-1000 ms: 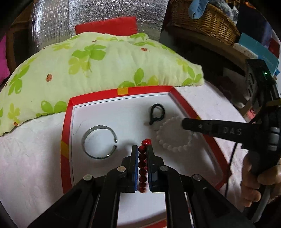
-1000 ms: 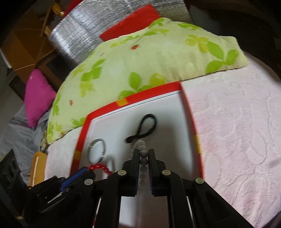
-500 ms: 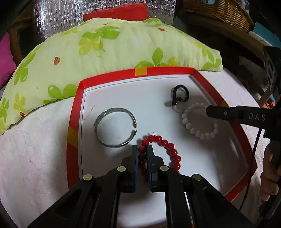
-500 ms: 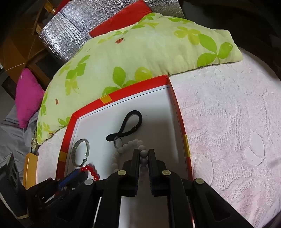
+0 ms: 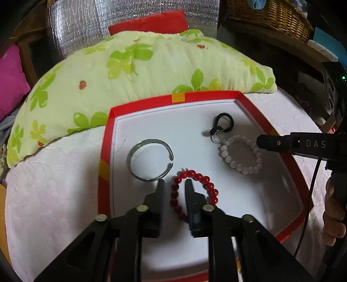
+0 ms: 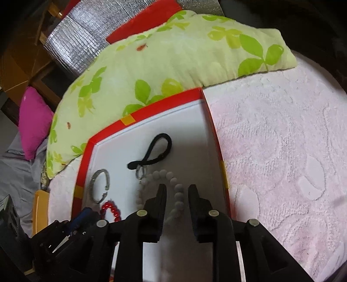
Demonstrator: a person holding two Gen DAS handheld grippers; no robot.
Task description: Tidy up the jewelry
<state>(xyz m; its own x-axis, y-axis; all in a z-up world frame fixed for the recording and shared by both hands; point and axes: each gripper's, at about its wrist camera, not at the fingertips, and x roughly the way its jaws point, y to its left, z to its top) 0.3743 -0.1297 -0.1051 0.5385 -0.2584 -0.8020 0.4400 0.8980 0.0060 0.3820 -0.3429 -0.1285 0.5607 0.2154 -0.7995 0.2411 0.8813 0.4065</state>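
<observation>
A red-rimmed tray (image 5: 206, 95) with a white floor holds the jewelry. The red bead bracelet (image 5: 208, 182) lies flat in it. My left gripper (image 5: 175, 183) straddles the bracelet's left side; its jaws are opening and the pads stand off the beads. The white bead bracelet (image 6: 161, 173) lies at the tray's (image 6: 151, 106) right. My right gripper (image 6: 177, 187) is over it, jaws opening, a strand of beads loose between them. A silver cuff bangle (image 5: 151, 141) and a black strap loop (image 5: 231, 123) with a key ring also rest in the tray.
A green-leaf pillow (image 5: 141, 71) presses against the tray's far rim. Pink textured bedding (image 6: 282, 151) spreads to the right. A magenta cushion (image 6: 34, 121) lies far left, a wicker basket (image 5: 271, 17) at the back right. A hand (image 5: 334, 212) holds the right gripper's handle.
Both grippers were shut on their bracelets a second ago. Their jaws have since parted, and the red and the white bracelet now lie flat in the tray.
</observation>
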